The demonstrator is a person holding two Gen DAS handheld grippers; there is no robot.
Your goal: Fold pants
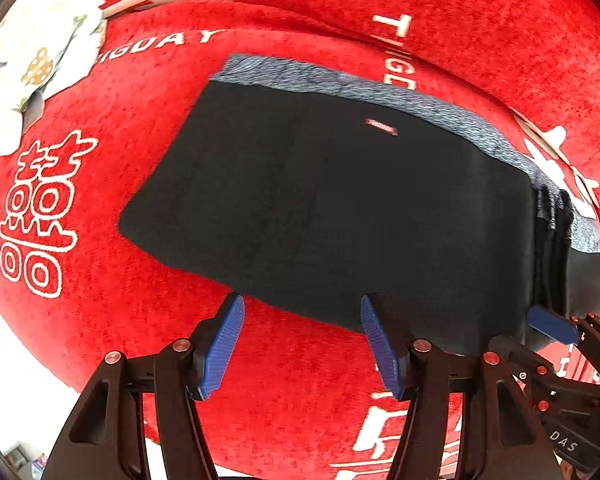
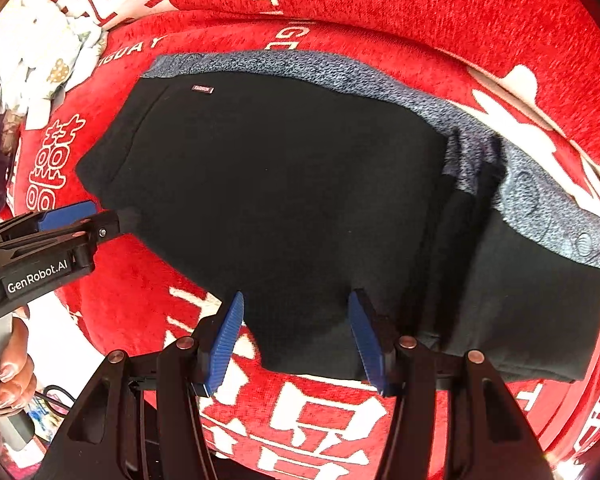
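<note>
A plush red cover with white characters and letters (image 2: 440,8) carries everything. Folded black pants with a grey-blue knitted waistband (image 2: 284,200) lie flat on it. Up and left of the pants sits a crumpled white patterned cloth (image 2: 40,52).

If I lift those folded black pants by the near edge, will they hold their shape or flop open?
The black pants would probably flop: they lie as soft stacked layers, visible at the folded end. A lift by one edge would likely let the lower layers sag and unfold. The fuzzy red cover looks grippy, so pushing may bunch them rather than slide them.
</note>
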